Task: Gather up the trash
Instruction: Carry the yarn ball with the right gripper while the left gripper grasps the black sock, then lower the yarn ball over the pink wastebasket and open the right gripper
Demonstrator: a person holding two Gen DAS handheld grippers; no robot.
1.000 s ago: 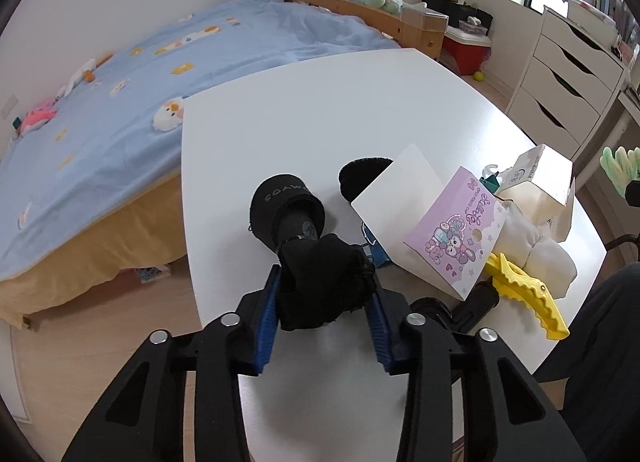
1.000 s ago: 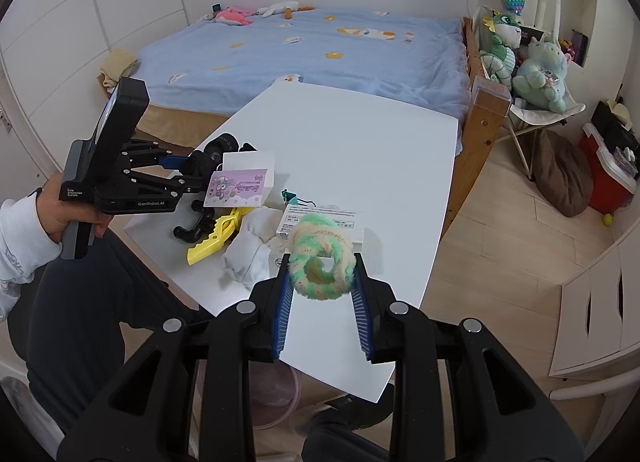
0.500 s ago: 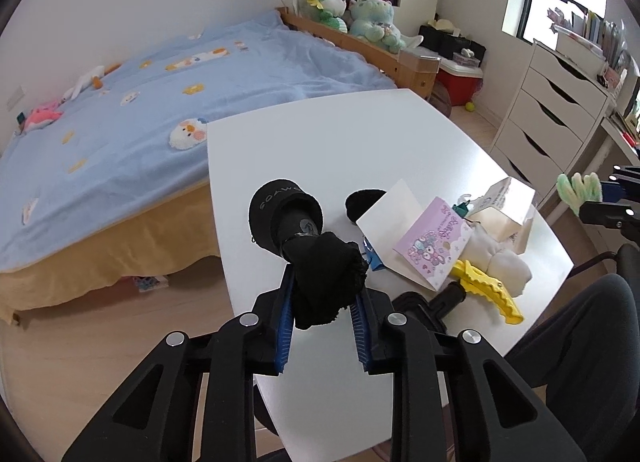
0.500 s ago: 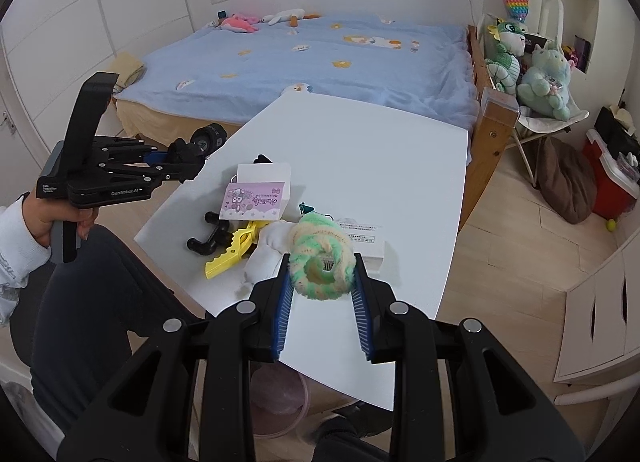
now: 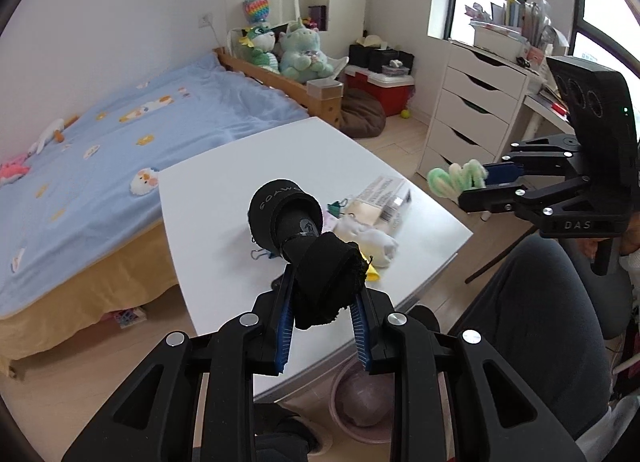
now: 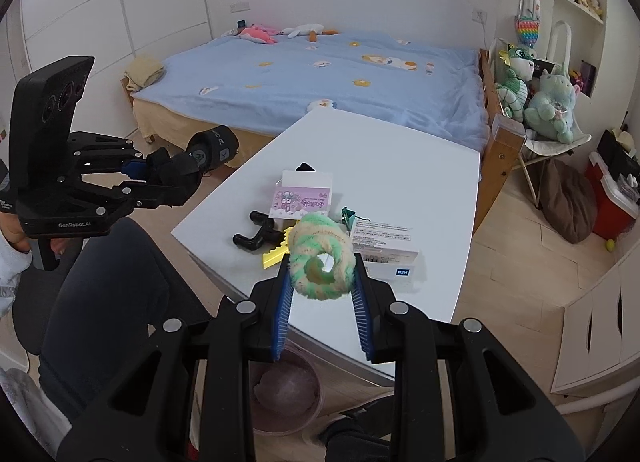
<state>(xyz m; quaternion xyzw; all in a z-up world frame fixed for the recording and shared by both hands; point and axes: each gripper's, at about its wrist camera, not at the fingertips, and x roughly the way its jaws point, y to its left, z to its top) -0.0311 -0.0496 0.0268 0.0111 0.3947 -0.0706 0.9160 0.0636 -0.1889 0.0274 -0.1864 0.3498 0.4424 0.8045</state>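
Note:
My left gripper [image 5: 322, 324] is shut on a black sock-like cloth [image 5: 312, 258] with a rolled cuff, held in the air over the front edge of the white table [image 5: 240, 177]; it also shows in the right wrist view [image 6: 176, 169]. My right gripper [image 6: 322, 312] is shut on a fluffy green and cream ring [image 6: 322, 258], held above the table's near edge; it shows in the left wrist view [image 5: 460, 177] off the table's right side. A pink bin [image 6: 286, 394] stands on the floor under the table edge, also in the left wrist view [image 5: 362, 406].
On the table lie a purple card [image 6: 302, 199], a white box [image 6: 384, 244], a yellow clip [image 6: 276, 252], a black hook-shaped item [image 6: 254, 232], white cloth [image 5: 370, 238] and binder clips [image 6: 349, 217]. A bed [image 5: 100, 141], drawers [image 5: 472, 109] and my legs [image 5: 532, 322] surround it.
My left gripper has lifted the black cloth off the table and drawn back toward the near edge. The right gripper with the ring has stayed raised, shifting slightly back.

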